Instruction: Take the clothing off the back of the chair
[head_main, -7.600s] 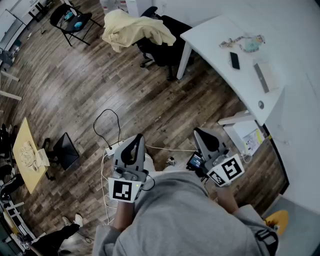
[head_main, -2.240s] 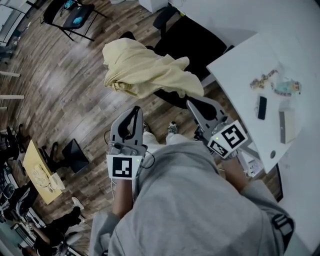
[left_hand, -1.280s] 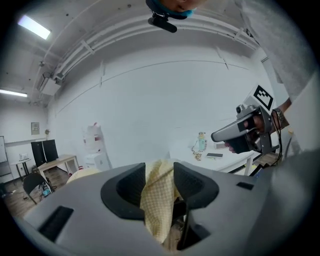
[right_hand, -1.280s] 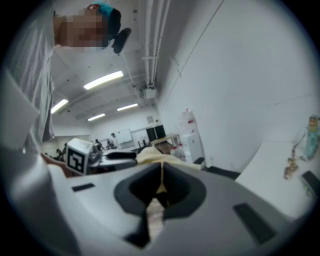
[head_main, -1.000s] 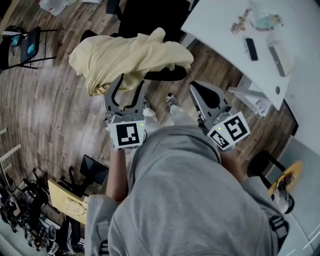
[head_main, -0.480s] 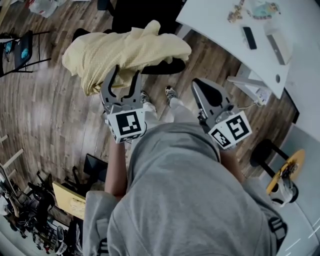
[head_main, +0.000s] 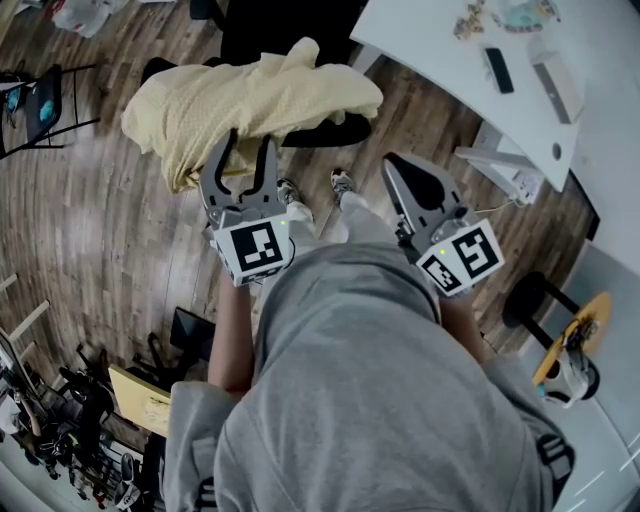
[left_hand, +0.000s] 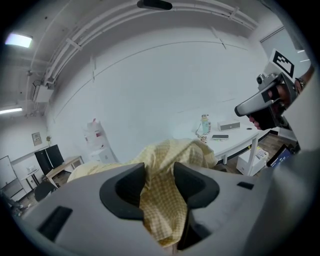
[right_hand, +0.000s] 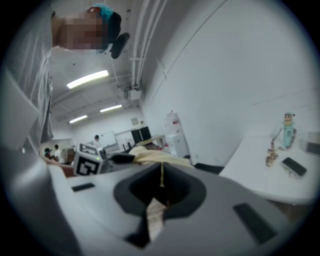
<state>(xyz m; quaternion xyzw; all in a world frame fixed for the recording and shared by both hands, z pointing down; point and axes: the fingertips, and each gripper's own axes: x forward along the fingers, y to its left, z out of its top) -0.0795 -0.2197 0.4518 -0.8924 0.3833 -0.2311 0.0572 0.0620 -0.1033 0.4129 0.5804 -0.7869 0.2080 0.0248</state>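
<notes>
The garment (head_main: 250, 100), a pale yellow fine-checked woven cloth, lies draped in soft folds over the back of the black chair (head_main: 330, 132). Its long axis runs roughly 9 to 3 o'clock in the head view.

The left gripper (head_main: 242, 155) is the nearer tool, with the cloth directly at 12 o'clock from it. Its fingers (head_main: 215, 165) have just been closing but stand apart. A hanging fold sits between them and is judged not yet pinched.

The right gripper (head_main: 398, 172) holds nothing, its fingers together. The garment lies at about 10 o'clock from it, and the white desk (head_main: 420, 40) at 1 o'clock.
</notes>
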